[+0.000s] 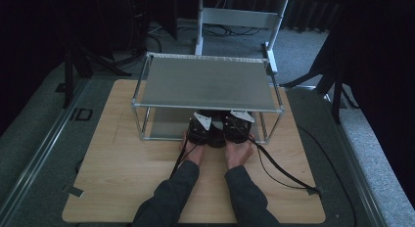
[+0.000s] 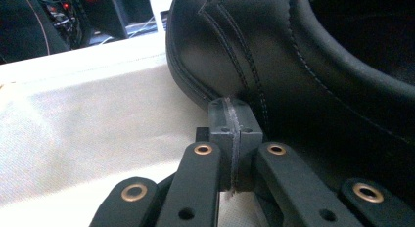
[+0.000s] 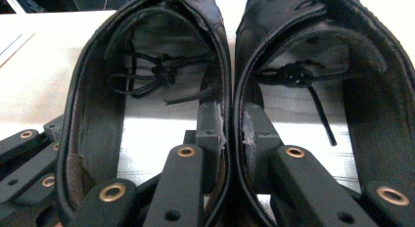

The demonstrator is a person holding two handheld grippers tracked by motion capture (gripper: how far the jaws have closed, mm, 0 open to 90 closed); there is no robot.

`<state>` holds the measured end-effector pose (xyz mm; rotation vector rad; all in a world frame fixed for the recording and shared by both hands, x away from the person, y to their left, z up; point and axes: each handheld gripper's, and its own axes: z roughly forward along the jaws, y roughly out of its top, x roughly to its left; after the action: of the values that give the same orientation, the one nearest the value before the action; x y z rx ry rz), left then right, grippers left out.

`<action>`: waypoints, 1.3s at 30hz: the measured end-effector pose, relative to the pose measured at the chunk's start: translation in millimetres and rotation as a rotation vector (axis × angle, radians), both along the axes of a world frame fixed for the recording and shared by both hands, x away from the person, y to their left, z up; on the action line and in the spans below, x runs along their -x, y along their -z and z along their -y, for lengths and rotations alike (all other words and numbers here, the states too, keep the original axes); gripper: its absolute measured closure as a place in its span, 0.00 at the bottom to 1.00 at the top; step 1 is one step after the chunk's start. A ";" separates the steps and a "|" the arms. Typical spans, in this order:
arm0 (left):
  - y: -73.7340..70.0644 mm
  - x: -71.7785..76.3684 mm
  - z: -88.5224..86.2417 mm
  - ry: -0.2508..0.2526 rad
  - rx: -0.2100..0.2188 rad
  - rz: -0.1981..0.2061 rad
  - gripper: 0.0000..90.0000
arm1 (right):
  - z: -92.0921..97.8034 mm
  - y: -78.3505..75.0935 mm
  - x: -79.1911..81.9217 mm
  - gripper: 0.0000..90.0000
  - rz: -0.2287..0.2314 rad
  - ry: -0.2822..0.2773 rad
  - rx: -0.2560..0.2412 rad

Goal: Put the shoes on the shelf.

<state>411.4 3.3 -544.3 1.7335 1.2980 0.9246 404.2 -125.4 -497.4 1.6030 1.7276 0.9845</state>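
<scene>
Left hand-held gripper point(image 2: 234, 139): jaws together on nothing, tips resting against the outer heel of the left shoe point(image 2: 293, 56), probably to steady it. Right hand-held gripper point(image 3: 234, 134): one jaw inside each shoe, clamped on the two adjoining inner walls so the shoe pair point(image 3: 230, 65) moves as one. In the high view the pair sits at frame centre, at the front edge of the rack point(image 1: 205, 82) on the desk point(image 1: 122, 153)

No readable text, label, brand, number or sign anywhere: none on the black shoes point(image 3: 161, 90), none on the metal rack point(image 1: 205, 82), none on the wooden table point(image 1: 122, 178).
</scene>
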 end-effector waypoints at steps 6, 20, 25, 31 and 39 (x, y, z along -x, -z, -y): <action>2.2 -3.4 -2.4 0.019 0.002 -0.023 1.00 | 2.0 1.4 -3.2 0.85 0.053 -0.020 0.019; 7.4 -8.8 -10.3 0.070 -0.011 -0.079 0.99 | 4.7 -7.1 14.5 0.54 0.186 -0.126 0.064; 7.2 -9.4 -12.5 0.077 -0.008 -0.081 0.96 | 18.7 -11.6 29.6 0.52 0.205 -0.183 0.001; 9.8 -11.5 -14.0 0.073 -0.007 -0.092 0.93 | 40.9 -13.5 50.3 0.45 0.227 -0.188 0.023; 11.7 -13.4 -14.6 0.077 -0.008 -0.108 0.91 | 71.4 0.4 62.2 0.37 0.149 -0.176 0.033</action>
<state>424.8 17.9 -556.0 1.8484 1.2883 0.8035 342.1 -196.8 -497.8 1.3390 1.7947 1.1235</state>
